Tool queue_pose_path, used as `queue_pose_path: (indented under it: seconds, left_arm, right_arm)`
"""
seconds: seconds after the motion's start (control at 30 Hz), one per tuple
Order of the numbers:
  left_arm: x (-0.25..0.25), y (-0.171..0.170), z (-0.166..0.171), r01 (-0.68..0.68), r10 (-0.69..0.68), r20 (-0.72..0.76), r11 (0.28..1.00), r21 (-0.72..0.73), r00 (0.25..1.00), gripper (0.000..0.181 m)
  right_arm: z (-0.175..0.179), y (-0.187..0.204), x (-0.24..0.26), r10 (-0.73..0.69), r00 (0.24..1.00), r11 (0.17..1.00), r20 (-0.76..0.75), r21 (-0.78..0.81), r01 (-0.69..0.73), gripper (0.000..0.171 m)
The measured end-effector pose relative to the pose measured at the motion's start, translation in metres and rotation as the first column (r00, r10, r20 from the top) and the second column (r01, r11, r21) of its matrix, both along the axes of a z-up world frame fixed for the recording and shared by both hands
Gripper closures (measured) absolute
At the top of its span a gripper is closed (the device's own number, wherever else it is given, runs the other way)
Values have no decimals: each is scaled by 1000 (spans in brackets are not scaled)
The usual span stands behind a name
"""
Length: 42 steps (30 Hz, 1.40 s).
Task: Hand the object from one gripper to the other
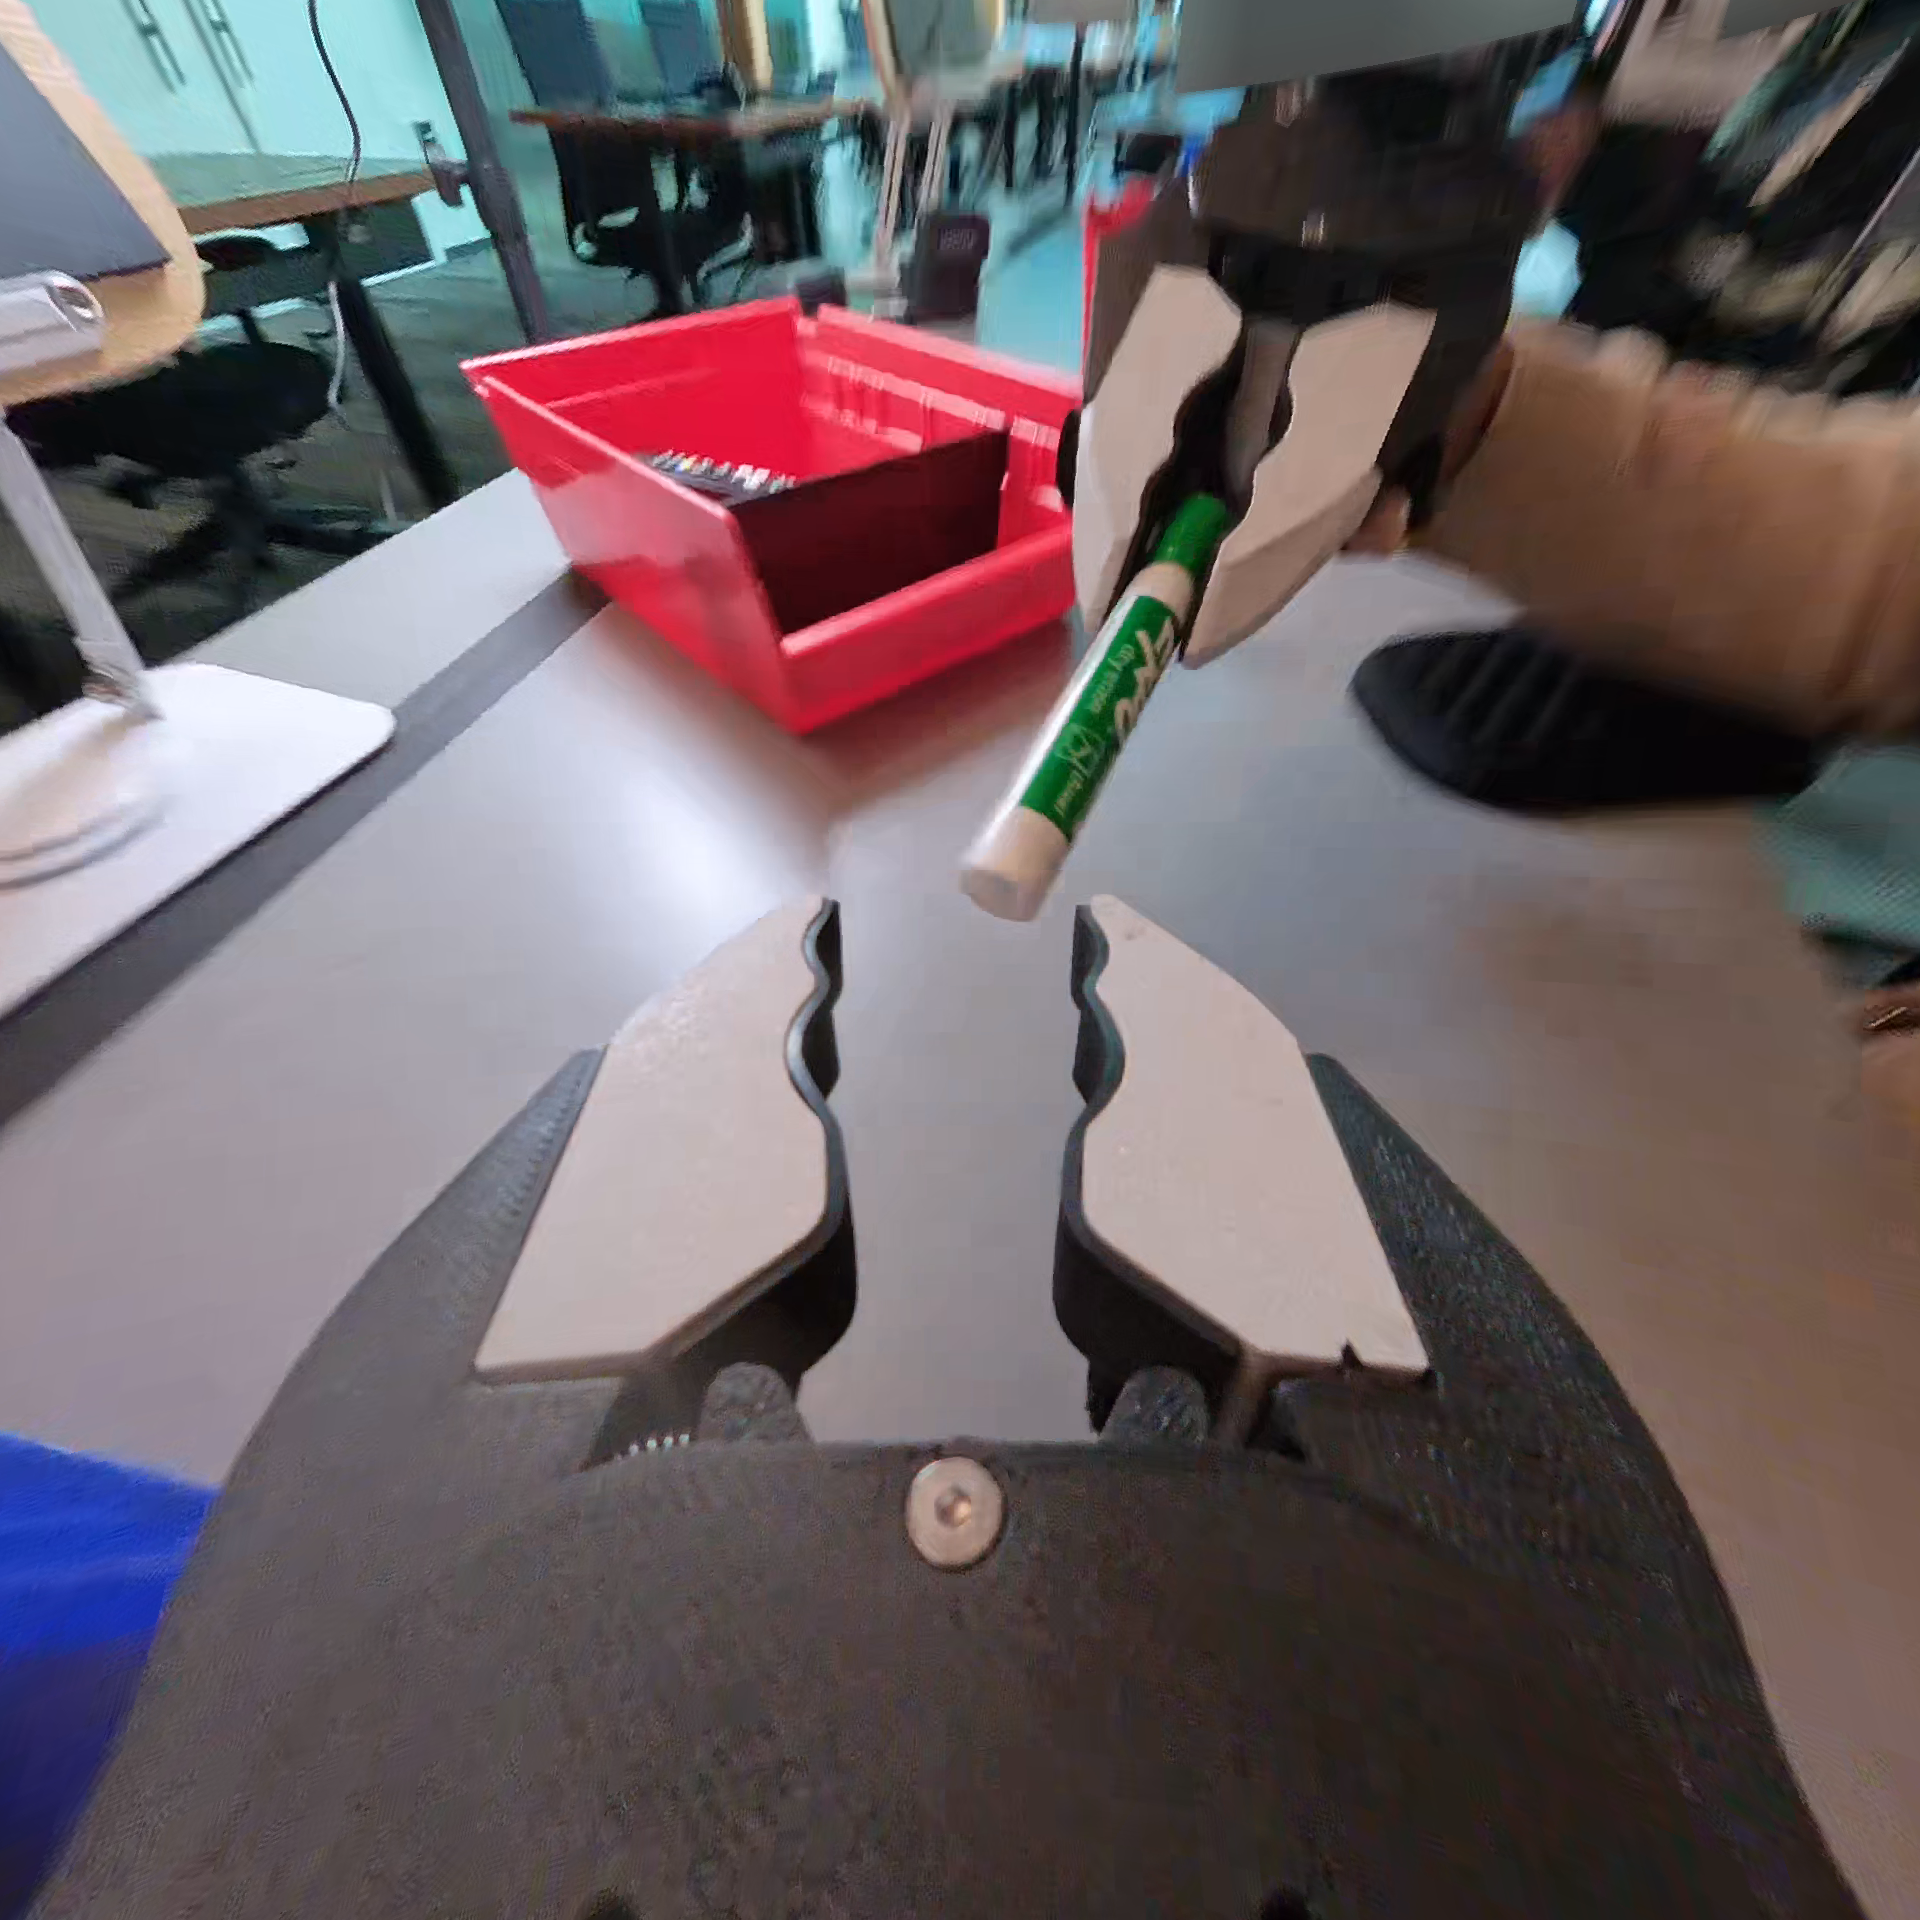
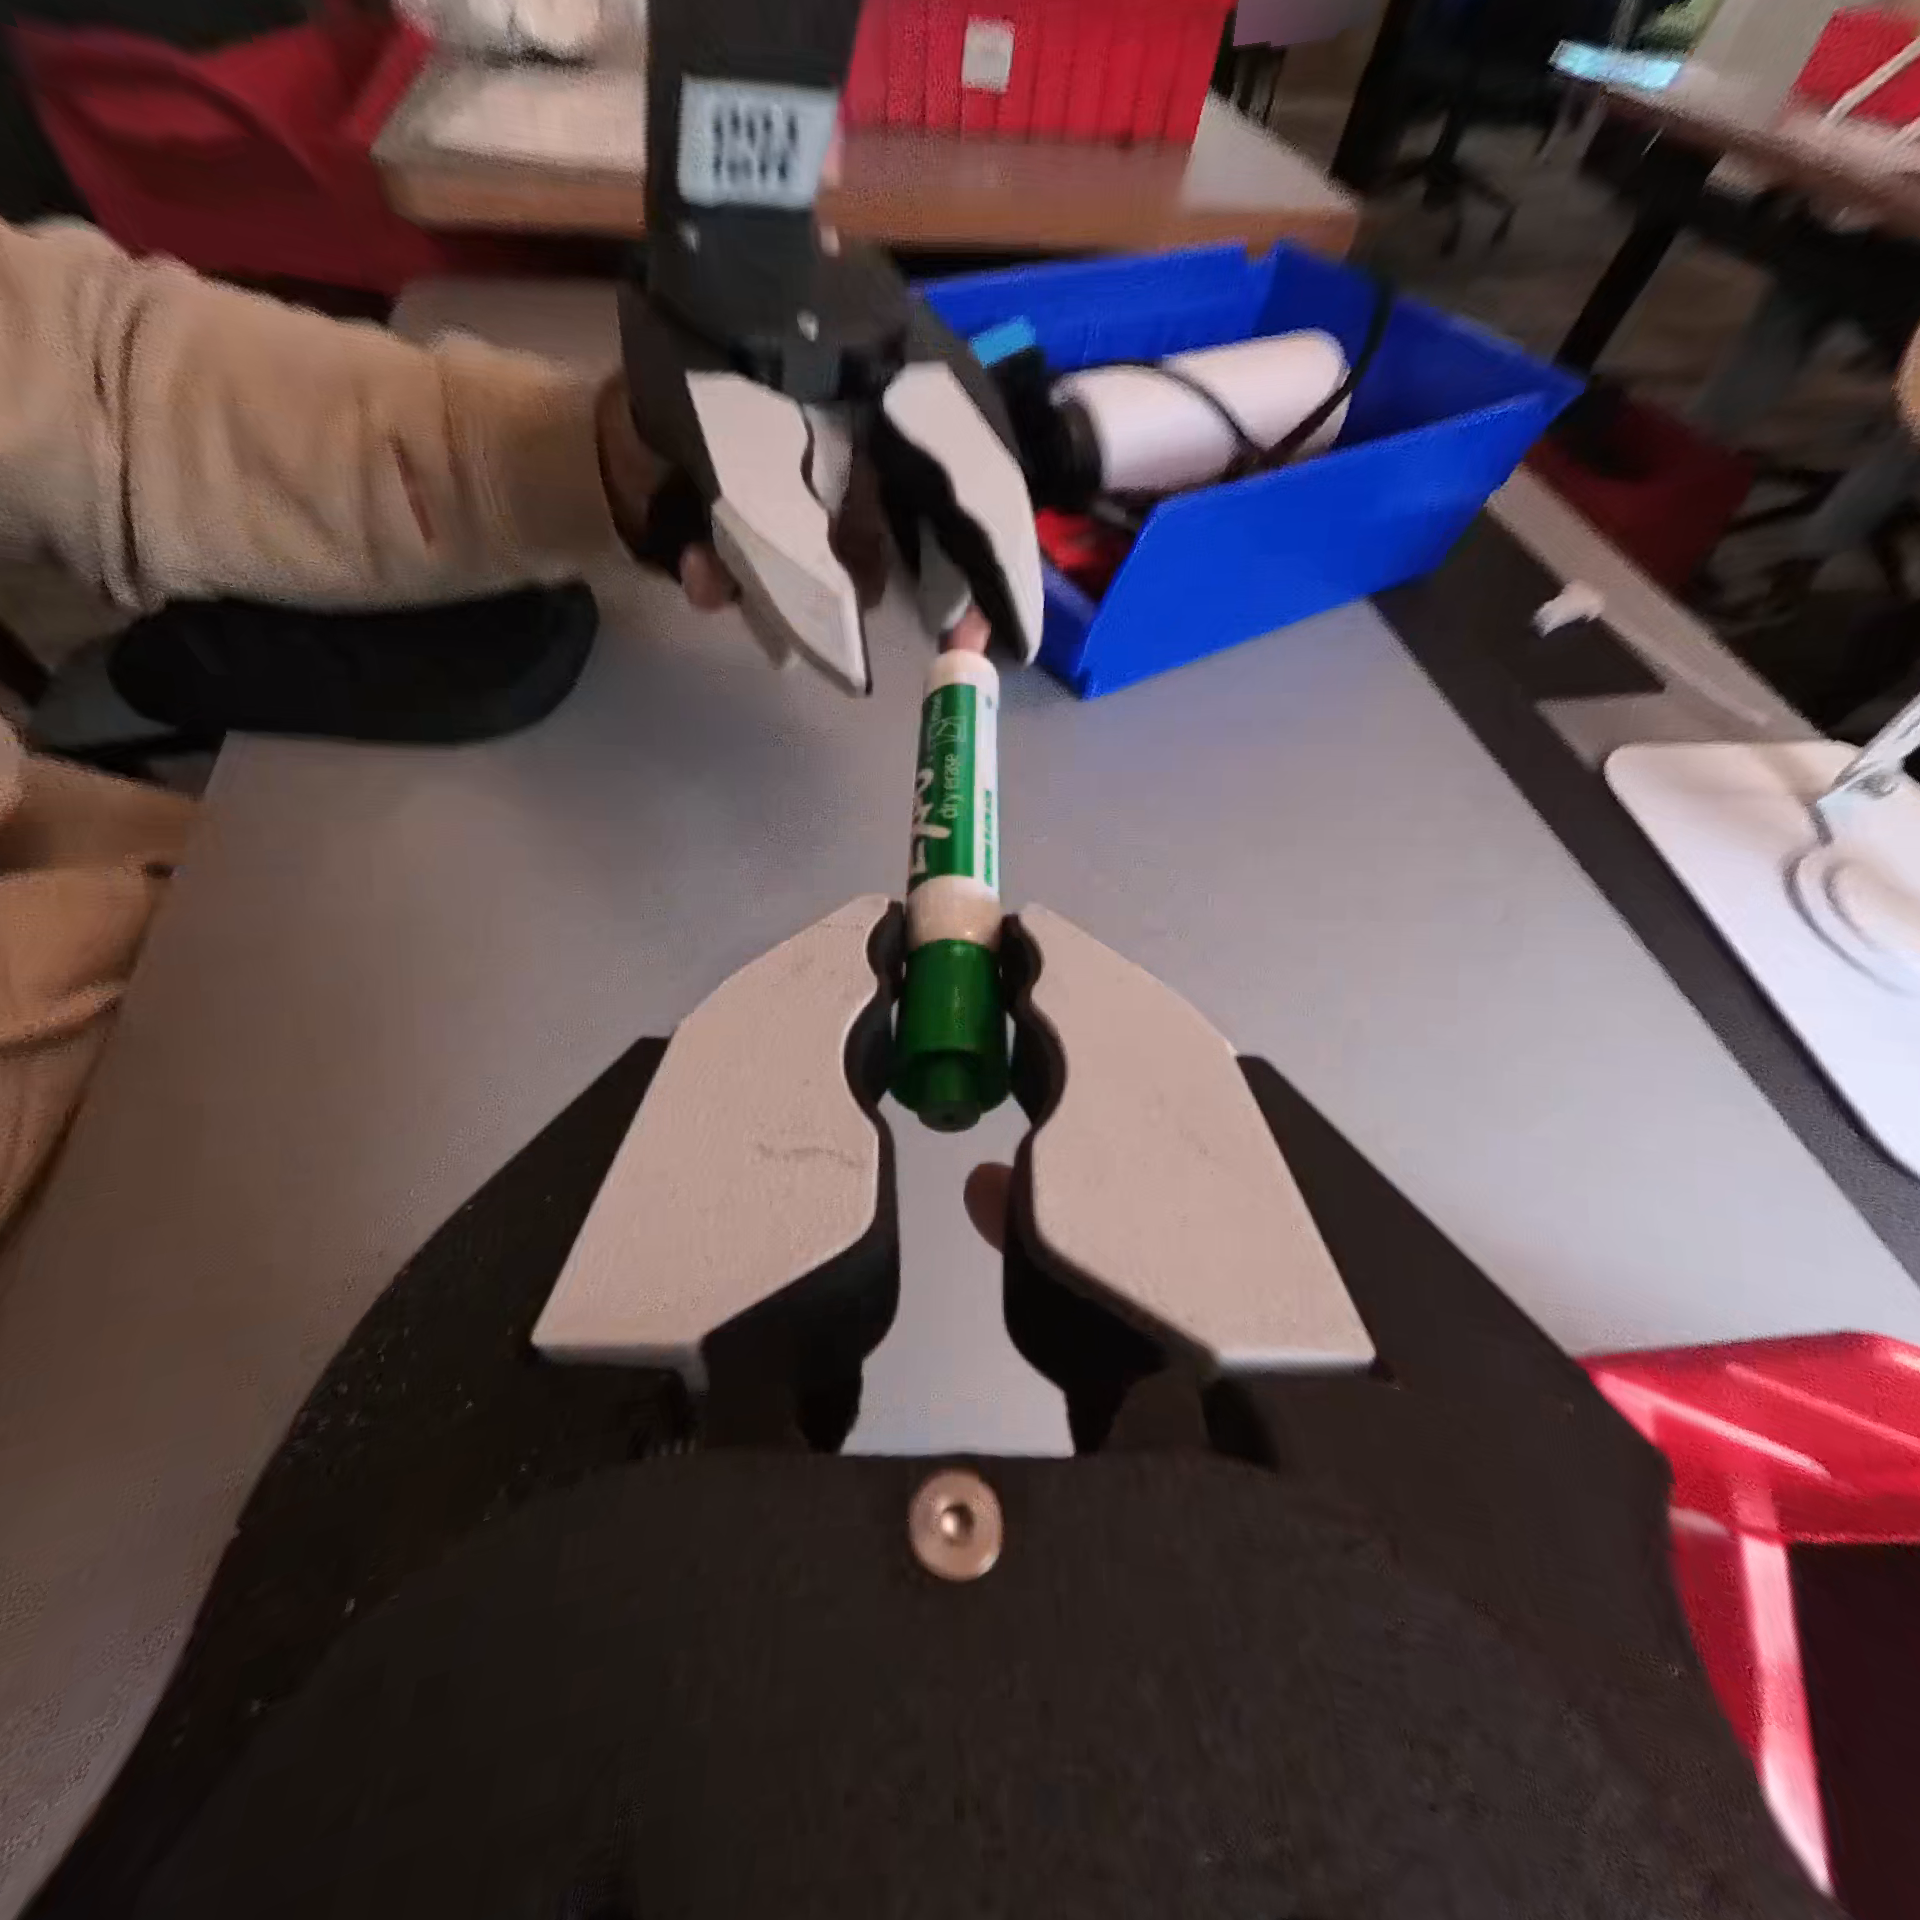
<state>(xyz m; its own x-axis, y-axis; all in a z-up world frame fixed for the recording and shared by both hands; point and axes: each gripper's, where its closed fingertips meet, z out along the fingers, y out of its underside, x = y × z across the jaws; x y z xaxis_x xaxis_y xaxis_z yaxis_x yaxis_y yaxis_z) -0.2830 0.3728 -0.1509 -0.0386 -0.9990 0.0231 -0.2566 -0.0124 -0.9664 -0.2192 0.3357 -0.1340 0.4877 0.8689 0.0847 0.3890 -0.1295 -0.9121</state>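
One marker (image 2: 954, 821), green and white, held in the air over the bench (image 2: 520, 935): cap end clamped between the fingers of the right hand-held gripper (image 2: 951, 940), white butt end pointing to 12 o'clock in the right wrist view.

Left hand-held gripper (image 1: 954, 920): fingers spread, nothing between them. In its own view the butt end hangs just at its fingertips, toward 1 o'clock; whether it touches the right-side fingertip cannot be told.

Progress, as a judgement: marker picked up and presented; the receiving grip, the right gripper's release and the parting are all left to do.

Surroundings: red bin (image 1: 727, 457) at 11 o'clock in the left wrist view; blue bin (image 2: 1299, 540) at 1 o'clock in the right wrist view; white stand base (image 1: 156, 769) at 9 o'clock on the bench.
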Motion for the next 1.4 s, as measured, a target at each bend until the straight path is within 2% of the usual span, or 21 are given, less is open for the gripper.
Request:
queue_pose_path:
  seconds: [0.03, 0.1, 0.2, 0.27, 0.37, 0.4, 0.47, 0.53, 0.57, 0.63, 0.73, 0.8, 0.83, 0.87, 0.97, 1.07, 1.13, 1.17, 1.23, 1.3, 1.4]
  left_arm:
    - [1, -2, -7, -5, 8, -48, 997, 79, 999, 140]
    - [8, -16, -22, 47, -26, -139, 988, 146, 990, 141]
    - [19, -43, -48, 165, -116, -275, 973, 162, 955, 143]
    - [22, -53, -63, 213, -137, -358, 960, 183, 924, 162]
    - [25, -59, -68, 229, -151, -366, 957, 179, 918, 162]
    - [27, -62, -63, 229, -173, -326, 963, 141, 929, 161]
    - [32, -69, -43, 228, -226, -179, 974, -11, 958, 161]
    - [33, -69, -15, 245, -247, 16, 950, -191, 969, 162]
    - [31, -67, 0, 267, -242, 122, 927, -263, 963, 162]
    - [26, -59, 21, 290, -202, 266, 889, -353, 943, 162]
    - [20, -53, 33, 328, -161, 380, 841, -430, 911, 162]
    - [16, -50, 42, 373, -134, 455, 789, -488, 880, 162]
    - [16, -48, 44, 375, -119, 469, 779, -503, 875, 162]
    - [15, -46, 46, 371, -107, 478, 780, -504, 872, 162]
    - [8, -39, 54, 379, -76, 516, 770, -513, 853, 163]
    - [9, -43, 54, 407, -88, 531, 750, -522, 843, 163]
    - [13, -54, 54, 445, -114, 544, 723, -528, 831, 163]
    - [14, -60, 54, 461, -133, 545, 715, -525, 828, 163]
    - [15, -65, 52, 474, -171, 528, 712, -518, 832, 162]
    - [19, -65, 35, 406, -220, 401, 784, -470, 889, 160]
    - [23, -67, 4, 319, -258, 203, 869, -377, 944, 154]
  right_arm:
    - [-14, -4, 5, 25, 996, 999, 80, -41, -21, 154]
    - [-31, -10, 4, 63, 987, 993, 149, -104, -47, 154]
    - [-49, -21, -12, 131, 966, 979, 221, -185, -90, 154]
    - [-55, -26, -19, 155, 948, 978, 279, -178, -108, 154]
    - [-50, -30, -26, 164, 943, 981, 290, -152, -124, 155]
    - [-41, -29, -30, 157, 958, 984, 242, -117, -132, 155]
    - [-3, -19, -36, 102, 994, 995, 32, -14, -101, 161]
    - [41, -4, -23, 2, 977, 995, -214, 97, 20, 145]
    - [53, 1, -13, -30, 950, 994, -310, 91, 61, 139]
    - [60, 2, 1, -39, 898, 998, -438, 23, 55, 133]
    - [55, -2, 3, 8, 798, 999, -603, -27, -31, 139]
    - [61, -7, -2, 54, 710, 993, -702, -40, -115, 137]
    - [65, -9, -3, 68, 691, 991, -719, -32, -131, 136]
    - [68, -10, -4, 85, 695, 991, -714, -12, -133, 135]
    - [64, -15, -10, 110, 776, 994, -621, 47, -103, 125]
    - [51, -13, -22, 84, 814, 996, -576, 38, -76, 123]
    - [50, -14, -38, 89, 804, 996, -588, 35, -85, 131]
    - [52, -17, -45, 101, 805, 995, -584, 45, -92, 152]
    - [57, -21, -50, 124, 830, 992, -544, 48, -116, 153]
    - [50, -20, -46, 116, 907, 992, -406, 8, -123, 153]
    - [37, -19, -30, 71, 959, 991, -273, -93, -100, 153]
